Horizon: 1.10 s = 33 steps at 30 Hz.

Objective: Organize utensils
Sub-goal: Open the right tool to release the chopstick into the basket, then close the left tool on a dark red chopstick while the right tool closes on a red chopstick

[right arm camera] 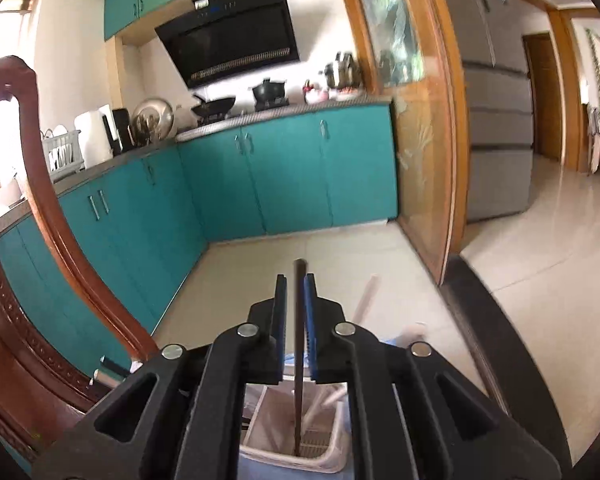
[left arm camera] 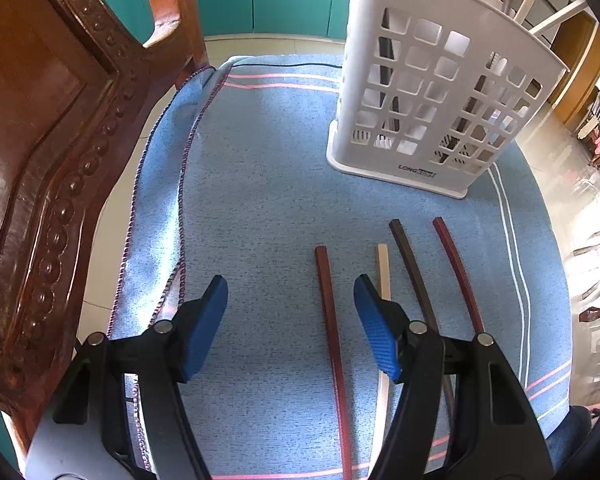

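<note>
Right hand-held gripper (right arm camera: 296,280) nearly closed around dark chopstick (right arm camera: 299,320) above white utensil holder (right arm camera: 328,456); left hand-held gripper (left arm camera: 290,286) spread over blue cloth (left arm camera: 260,184).

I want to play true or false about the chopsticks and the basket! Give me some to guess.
1. Four chopsticks lie on the blue cloth. True.
2. The white basket is tipped over. False: it stands upright.
3. The left gripper is squeezing a chopstick. False: it is open and holds nothing.
4. A dark chopstick sits between the right gripper's blue pads, its lower end in the basket. True.
5. All the chopsticks on the cloth are white. False: only one is; the others are reddish or dark.
</note>
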Motion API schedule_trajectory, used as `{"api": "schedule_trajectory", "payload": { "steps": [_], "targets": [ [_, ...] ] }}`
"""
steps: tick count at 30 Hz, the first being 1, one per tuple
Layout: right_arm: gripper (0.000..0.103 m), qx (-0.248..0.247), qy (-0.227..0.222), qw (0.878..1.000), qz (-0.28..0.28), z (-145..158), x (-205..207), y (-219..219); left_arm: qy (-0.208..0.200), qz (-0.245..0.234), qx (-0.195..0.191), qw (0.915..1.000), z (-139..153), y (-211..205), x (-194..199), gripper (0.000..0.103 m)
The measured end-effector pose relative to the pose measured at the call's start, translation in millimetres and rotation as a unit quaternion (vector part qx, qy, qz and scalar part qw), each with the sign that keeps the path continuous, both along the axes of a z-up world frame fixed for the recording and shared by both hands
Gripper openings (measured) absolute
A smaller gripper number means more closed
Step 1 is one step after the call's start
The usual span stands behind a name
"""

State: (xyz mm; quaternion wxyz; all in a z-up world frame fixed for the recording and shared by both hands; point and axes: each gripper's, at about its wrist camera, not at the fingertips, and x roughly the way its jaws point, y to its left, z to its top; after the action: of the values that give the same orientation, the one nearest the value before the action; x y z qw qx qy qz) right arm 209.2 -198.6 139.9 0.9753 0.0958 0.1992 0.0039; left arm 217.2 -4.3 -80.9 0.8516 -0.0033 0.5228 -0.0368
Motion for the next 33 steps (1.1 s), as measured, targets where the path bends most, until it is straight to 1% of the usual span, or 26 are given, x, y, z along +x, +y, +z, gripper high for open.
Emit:
{"api": "schedule_trajectory", "payload": {
  "steps": [1, 2, 3, 4, 5, 6, 8, 9, 10, 11, 12, 14, 15, 17, 18, 19, 21, 23, 28, 29, 30, 31, 32, 33],
  "targets": [
    [0.024, 0.003, -0.012, 1.000, 0.004, 4.9, -8.8, -1.3, 0.000, 0.002, 0.000, 1.0000, -0.2, 1.0, 0.5, 0.066],
    [0.028, 0.007, -0.023, 1.000, 0.007, 9.6, -15.5, -3.1, 0.000, 0.004, -0.001, 1.0000, -0.2, 3.1, 0.7, 0.066],
    [0.035, 0.010, -0.043, 0.999, 0.013, 17.6, -30.3, -5.0, 0.000, 0.006, -0.001, 1.0000, -0.2, 5.2, 1.4, 0.066],
    [0.038, 0.008, -0.055, 0.998, 0.021, 23.2, -42.5, -5.9, 0.000, 0.010, -0.002, 0.9999, 0.0, 8.0, 2.2, 0.066],
    [0.038, 0.006, -0.061, 0.998, 0.032, 25.6, -51.5, -6.3, -0.001, 0.013, -0.003, 0.9999, 0.3, 10.0, 2.7, 0.066],
    [0.038, 0.002, -0.066, 0.996, 0.056, 28.1, -66.8, -6.0, -0.002, 0.020, -0.004, 0.9998, 0.8, 13.7, 3.6, 0.066],
    [0.038, -0.008, -0.058, 0.995, 0.084, 23.7, -85.0, -4.3, -0.004, 0.028, -0.004, 0.9996, 1.4, 18.3, 4.5, 0.066],
    [0.038, -0.012, -0.044, 0.994, 0.101, 18.0, -90.9, -3.0, -0.005, 0.033, -0.003, 0.9994, 1.4, 20.7, 4.8, 0.066],
    [0.038, -0.015, -0.015, 0.992, 0.125, 6.4, -93.7, -0.5, -0.005, 0.037, -0.001, 0.9993, 1.0, 23.0, 5.0, 0.066],
    [0.038, -0.024, 0.027, 0.988, 0.150, -10.9, -92.5, 5.0, -0.005, 0.038, 0.002, 0.9993, 0.2, 23.9, 4.9, 0.062],
    [0.038, -0.030, 0.049, 0.986, 0.159, -21.3, -91.1, 7.9, -0.002, 0.038, 0.005, 0.9993, -1.4, 23.2, 5.1, 0.056],
    [0.038, -0.061, 0.118, 0.976, 0.170, -62.9, -82.8, 19.3, 0.004, 0.034, 0.008, 0.9994, -5.4, 21.2, 5.1, 0.050],
    [0.038, -0.080, 0.161, 0.969, 0.171, -89.9, -75.5, 26.0, 0.007, 0.031, 0.010, 0.9995, -7.7, 19.1, 4.8, 0.049],
    [0.038, -0.098, 0.213, 0.957, 0.169, -124.1, -64.7, 32.3, 0.012, 0.017, 0.018, 0.9996, -13.4, 11.1, 3.8, 0.049],
    [0.038, -0.107, 0.244, 0.949, 0.166, -144.3, -59.5, 33.6, 0.013, 0.011, 0.021, 0.9996, -15.3, 7.5, 3.3, 0.049],
    [0.038, -0.112, 0.275, 0.940, 0.165, -162.1, -53.7, 35.9, 0.015, 0.007, 0.023, 0.9996, -16.7, 4.7, 2.1, 0.049],
    [0.038, -0.104, 0.322, 0.926, 0.166, -187.6, -43.7, 37.1, 0.018, 0.001, 0.030, 0.9994, -21.0, 0.3, 3.4, 0.049],
    [0.038, -0.109, 0.342, 0.921, 0.155, -202.3, -39.4, 37.2, 0.018, 0.000, 0.034, 0.9993, -24.1, -2.6, 4.6, 0.049],
    [0.036, -0.114, 0.340, 0.922, 0.146, -204.0, -37.6, 41.2, 0.009, -0.002, 0.043, 0.9991, -23.8, -7.0, 5.5, 0.049],
    [0.034, -0.115, 0.340, 0.923, 0.141, -203.5, -38.1, 41.4, 0.007, -0.003, 0.043, 0.9990, -23.5, -7.7, 5.2, 0.046],
    [0.026, -0.115, 0.339, 0.923, 0.137, -202.6, -37.7, 42.0, 0.005, -0.007, 0.039, 0.9992, -23.4, -8.9, 4.4, 0.040],
    [0.013, -0.111, 0.340, 0.924, 0.134, -201.8, -40.1, 41.4, 0.004, -0.011, 0.037, 0.9992, -22.2, -11.6, 2.7, 0.036],
    [0.008, -0.107, 0.342, 0.925, 0.131, -200.5, -41.3, 41.4, 0.002, -0.016, 0.039, 0.9991, -21.9, -13.8, 1.5, 0.032],
    [0.008, -0.102, 0.343, 0.925, 0.130, -200.2, -41.8, 40.6, -0.001, -0.019, 0.041, 0.9990, -17.8, -18.9, -6.6, 0.027]
  ]
}}
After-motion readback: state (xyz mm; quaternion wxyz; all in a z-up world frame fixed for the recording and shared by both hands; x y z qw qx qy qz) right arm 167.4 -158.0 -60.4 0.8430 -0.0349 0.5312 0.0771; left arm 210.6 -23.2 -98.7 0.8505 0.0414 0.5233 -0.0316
